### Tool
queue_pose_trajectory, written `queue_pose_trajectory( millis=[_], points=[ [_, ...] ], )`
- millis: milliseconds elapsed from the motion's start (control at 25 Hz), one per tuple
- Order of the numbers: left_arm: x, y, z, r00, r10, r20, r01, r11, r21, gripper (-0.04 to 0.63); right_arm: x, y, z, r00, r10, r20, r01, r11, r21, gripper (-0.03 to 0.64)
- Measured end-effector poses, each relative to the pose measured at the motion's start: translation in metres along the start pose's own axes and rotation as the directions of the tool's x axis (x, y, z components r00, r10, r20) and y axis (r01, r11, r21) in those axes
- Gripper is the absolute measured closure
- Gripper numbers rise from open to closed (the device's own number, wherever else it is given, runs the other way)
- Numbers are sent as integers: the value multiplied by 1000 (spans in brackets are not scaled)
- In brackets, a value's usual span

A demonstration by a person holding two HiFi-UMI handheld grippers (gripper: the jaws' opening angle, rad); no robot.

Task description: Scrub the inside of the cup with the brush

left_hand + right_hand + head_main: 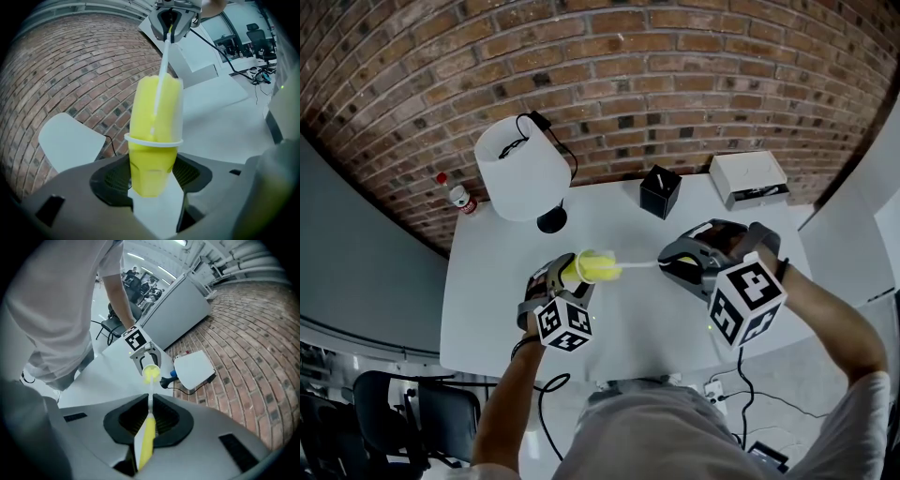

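My left gripper is shut on the base of a clear plastic cup and holds it on its side above the white table, mouth towards the right. The brush's yellow head fills the cup's inside. In the left gripper view the cup stands between the jaws with the brush's white stem running out of its mouth. My right gripper is shut on the brush's yellow and white handle. In the right gripper view the cup's mouth shows end-on ahead.
A white table lamp with a black base stands at the table's back left. A black box and a white box sit at the back. A red-capped bottle stands on the floor by the brick wall. Cables trail below the table's front edge.
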State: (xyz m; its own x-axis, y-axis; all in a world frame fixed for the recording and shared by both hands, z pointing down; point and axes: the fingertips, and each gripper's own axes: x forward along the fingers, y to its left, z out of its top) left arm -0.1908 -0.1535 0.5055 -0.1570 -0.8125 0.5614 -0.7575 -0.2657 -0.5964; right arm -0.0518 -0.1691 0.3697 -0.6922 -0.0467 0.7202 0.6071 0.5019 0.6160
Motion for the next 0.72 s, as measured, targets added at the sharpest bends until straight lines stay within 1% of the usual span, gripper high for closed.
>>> queue_pose_trajectory(
  millis=[240,360,520,720],
  points=[
    [0,-7,7,1000,-20,6,20,999,36,318,7,5,2,1000,-9,-25,7,996,-84,592],
    [0,-9,11,1000,-21,6,20,999,46,318,12,8,5,999,-13,-30,10,994,-107,592],
    [-1,-8,17,1000,-14,17,12,998,63,318,16,9,8,1000,-20,-22,17,993,-113,592],
    [-3,-6,27,999,-3,34,0,997,83,318,21,7,12,1000,-24,-7,23,996,-86,592]
  ],
)
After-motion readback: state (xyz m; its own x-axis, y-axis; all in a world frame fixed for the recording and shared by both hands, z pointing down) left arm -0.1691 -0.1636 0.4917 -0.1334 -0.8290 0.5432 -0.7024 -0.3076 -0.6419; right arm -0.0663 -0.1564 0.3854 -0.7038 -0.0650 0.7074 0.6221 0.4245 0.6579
